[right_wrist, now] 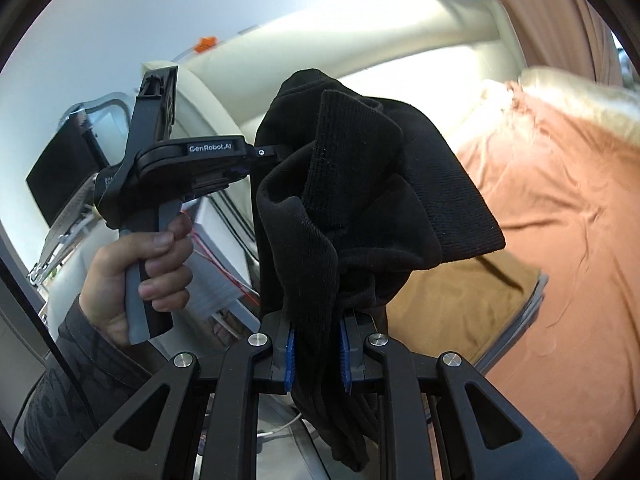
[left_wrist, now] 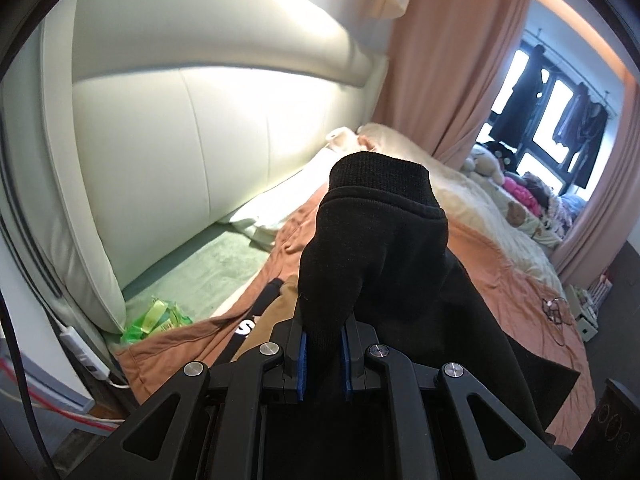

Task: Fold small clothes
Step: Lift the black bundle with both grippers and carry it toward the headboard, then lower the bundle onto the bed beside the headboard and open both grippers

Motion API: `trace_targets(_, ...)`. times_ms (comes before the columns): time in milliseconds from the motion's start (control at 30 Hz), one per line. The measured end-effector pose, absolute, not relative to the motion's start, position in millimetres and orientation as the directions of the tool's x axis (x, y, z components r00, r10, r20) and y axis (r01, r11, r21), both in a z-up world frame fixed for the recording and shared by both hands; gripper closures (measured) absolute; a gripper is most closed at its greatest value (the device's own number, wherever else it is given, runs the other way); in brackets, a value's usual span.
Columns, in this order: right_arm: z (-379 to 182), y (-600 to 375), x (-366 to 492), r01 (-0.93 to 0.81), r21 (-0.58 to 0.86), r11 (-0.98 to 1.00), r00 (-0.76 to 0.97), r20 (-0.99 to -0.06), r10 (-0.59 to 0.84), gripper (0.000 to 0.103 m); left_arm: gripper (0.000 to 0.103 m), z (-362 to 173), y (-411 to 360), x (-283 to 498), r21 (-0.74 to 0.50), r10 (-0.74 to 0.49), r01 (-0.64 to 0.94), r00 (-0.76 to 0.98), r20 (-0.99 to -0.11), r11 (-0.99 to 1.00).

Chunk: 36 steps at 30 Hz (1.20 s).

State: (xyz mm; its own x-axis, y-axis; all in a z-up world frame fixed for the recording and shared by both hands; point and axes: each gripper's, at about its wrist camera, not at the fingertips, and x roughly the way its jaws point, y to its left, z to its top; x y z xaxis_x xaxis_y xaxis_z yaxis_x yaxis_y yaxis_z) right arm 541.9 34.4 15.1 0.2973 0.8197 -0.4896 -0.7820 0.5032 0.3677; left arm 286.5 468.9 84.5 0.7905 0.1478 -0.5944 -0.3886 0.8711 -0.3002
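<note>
Above the bed (left_wrist: 520,280), both grippers are holding one black garment (left_wrist: 380,232) up in the air. The left gripper (left_wrist: 323,354) is pinching a bunched fold of the cloth between its blue pads (left_wrist: 302,356), the jaws drawn close with only the fabric between them; the ribbed hem is standing up ahead of the fingers and the rest is draping down to the right over the orange sheet (left_wrist: 532,304). The right gripper (right_wrist: 318,360) is likewise clamping a thick gather of the black garment (right_wrist: 360,200), which is rising in crumpled folds above the jaws while a loose end is hanging below them. In the right wrist view the left gripper (right_wrist: 266,152) is reaching in from the left, its tip buried in the cloth, and the person's left hand (right_wrist: 136,264) is gripping its grey handle. Beneath the lifted cloth, a tan garment (right_wrist: 460,292) is lying on the sheet near the bed's headboard (left_wrist: 224,132) edge. A green plastic packet (left_wrist: 156,318) is sitting in the bed's corner beside the headboard, and pale bedding (left_wrist: 472,196) is lying toward the far end.
</note>
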Motion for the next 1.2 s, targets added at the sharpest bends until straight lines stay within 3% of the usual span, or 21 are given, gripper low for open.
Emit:
trace_targets(367,-16.8,-52.3,666.1,-0.721,0.439,0.536,0.279,-0.524,0.805,0.089,0.090,34.8,492.2,377.6,-0.304,0.127,-0.420,0.739,-0.662,0.855)
trace_targets(667,-69.3,-130.1,750.0,-0.652,0.511,0.560,0.247,-0.554,0.795,0.089,0.090,-20.2,494.1,443.2,-0.216,0.141,-0.433,0.655,-0.742,0.875)
trace_targets(767,-92.1,-149.5,780.1,-0.590,0.506,0.630,0.270,-0.612,0.743,0.083,0.088,-43.4,497.9,462.5,-0.155,0.173,-0.455,0.600,-0.781,0.877)
trace_targets(833,-113.9,-168.6,798.7,-0.523,0.525,0.672,0.253,-0.657,0.710,0.075,0.078,-59.7,500.3,469.1,-0.114,0.189,-0.476,0.542,-0.819,0.872)
trace_targets(1000,-119.0,-217.8,812.0,-0.500,0.479,0.722,0.323,-0.670,0.668,0.045,0.060,-60.6,510.0,447.7,-0.093,0.242,-0.516,0.544,-0.804,0.851)
trace_targets(1200,-82.3,-216.5,793.4,-0.580,0.402,0.708,0.396,-0.621,0.677,0.045,0.060,-52.0,505.7,402.9,-0.115,0.217,-0.497,0.561,-0.799,0.860)
